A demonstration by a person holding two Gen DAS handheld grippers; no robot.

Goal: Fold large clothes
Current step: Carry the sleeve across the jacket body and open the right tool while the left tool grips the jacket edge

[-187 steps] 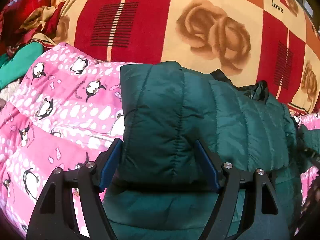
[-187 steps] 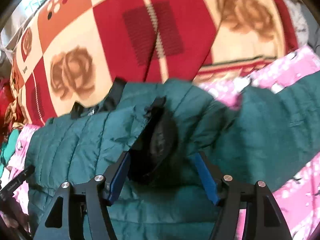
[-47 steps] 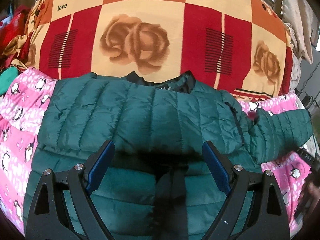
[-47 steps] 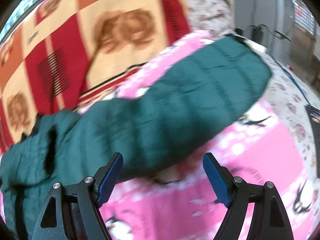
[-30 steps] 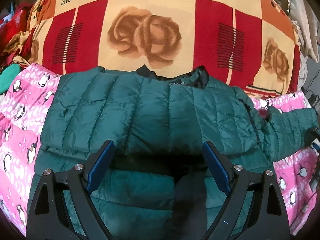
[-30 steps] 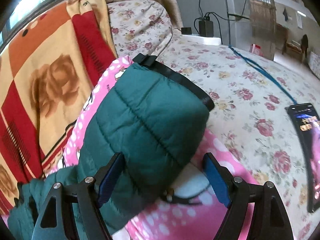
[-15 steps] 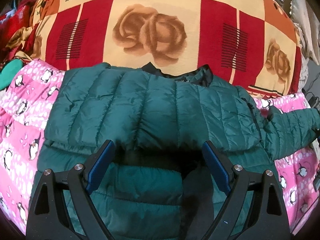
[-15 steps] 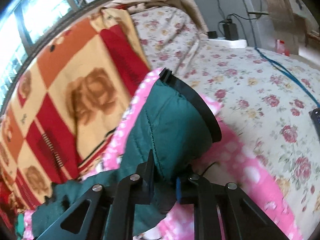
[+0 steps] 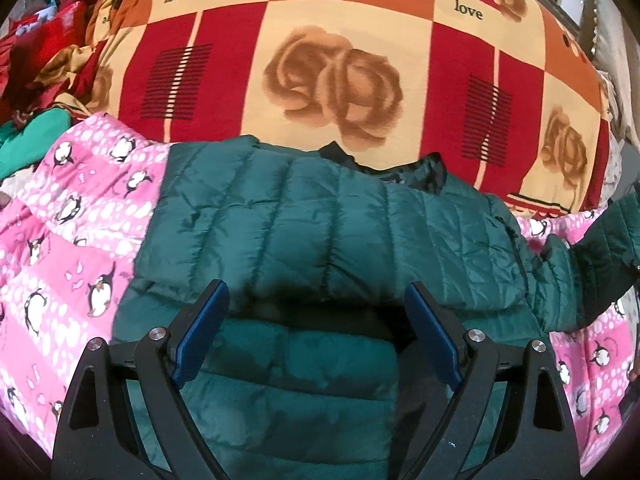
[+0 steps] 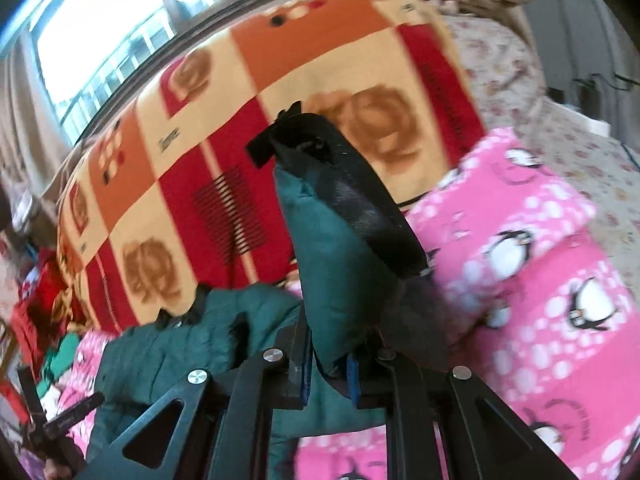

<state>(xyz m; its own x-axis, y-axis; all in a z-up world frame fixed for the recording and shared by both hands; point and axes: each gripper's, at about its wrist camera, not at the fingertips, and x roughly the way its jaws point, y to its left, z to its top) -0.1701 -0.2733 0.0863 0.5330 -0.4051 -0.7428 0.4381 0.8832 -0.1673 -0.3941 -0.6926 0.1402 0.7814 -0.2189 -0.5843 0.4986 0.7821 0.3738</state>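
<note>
since the frame a second ago the right gripper (image 10: 328, 364) is no longer standing wide around the sleeve (image 10: 340, 264): its jaws are now pinched tight on the padded green cloth just behind the black cuff (image 10: 352, 184), and the sleeve end is sticking up in front of the camera instead of lying flat on the flowered sheet (image 10: 568, 120). the view behind it is now showing the window (image 10: 100, 28) and the rose blanket (image 10: 280, 80) rather than the far side of the bed. the left gripper (image 9: 316, 340) is showing almost the same scene as before, only with the jacket (image 9: 320, 232) sitting a little further off; its jaws are staying spread wide, hovering over the jacket's folded-over middle and gripping nothing.

counting: one dark green quilted jacket, lying across the pink penguin blanket (image 9: 72, 248) with its black collar (image 9: 404, 168) toward the rose blanket; one sleeve already folded over the body on the left side, one sleeve being held up at the right edge. two grippers, each with two blue pads (image 9: 202, 332). one pink penguin blanket, one red, orange and cream rose blanket, one heap of red and green clothes (image 9: 36, 92) at the far left.
</note>
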